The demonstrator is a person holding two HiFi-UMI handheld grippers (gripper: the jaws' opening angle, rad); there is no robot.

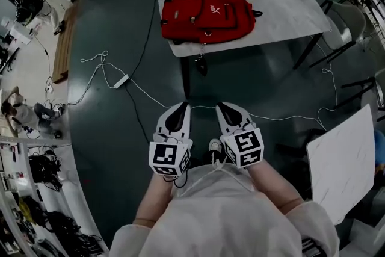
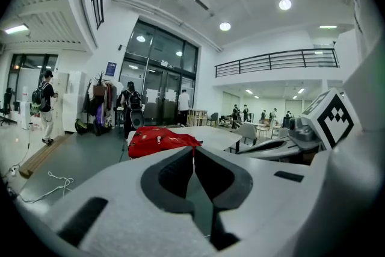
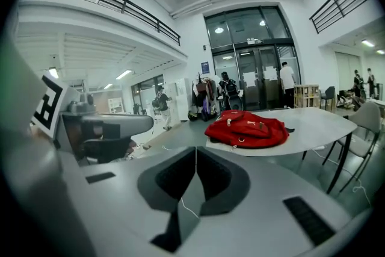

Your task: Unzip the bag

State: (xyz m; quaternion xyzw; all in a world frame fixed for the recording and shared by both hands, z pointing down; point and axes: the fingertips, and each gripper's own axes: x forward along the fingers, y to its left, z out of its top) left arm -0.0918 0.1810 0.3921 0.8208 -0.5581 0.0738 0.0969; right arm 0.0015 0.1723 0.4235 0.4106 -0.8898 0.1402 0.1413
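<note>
A red backpack (image 1: 207,12) lies flat on the left end of a white table (image 1: 283,3), well ahead of me; its zips look closed. The left gripper view shows the backpack (image 2: 161,140) beyond the jaws, and so does the right gripper view, where the backpack (image 3: 248,127) sits on the table. My left gripper (image 1: 182,106) and right gripper (image 1: 221,106) are held side by side close to my body, above the dark floor, far short of the table. Both are shut with nothing between the jaws.
White cables and a power strip (image 1: 121,80) trail across the floor between me and the table. A chair (image 1: 349,24) stands at the table's right end. A white board (image 1: 340,162) leans at my right. People (image 2: 47,106) stand far off near the glass doors.
</note>
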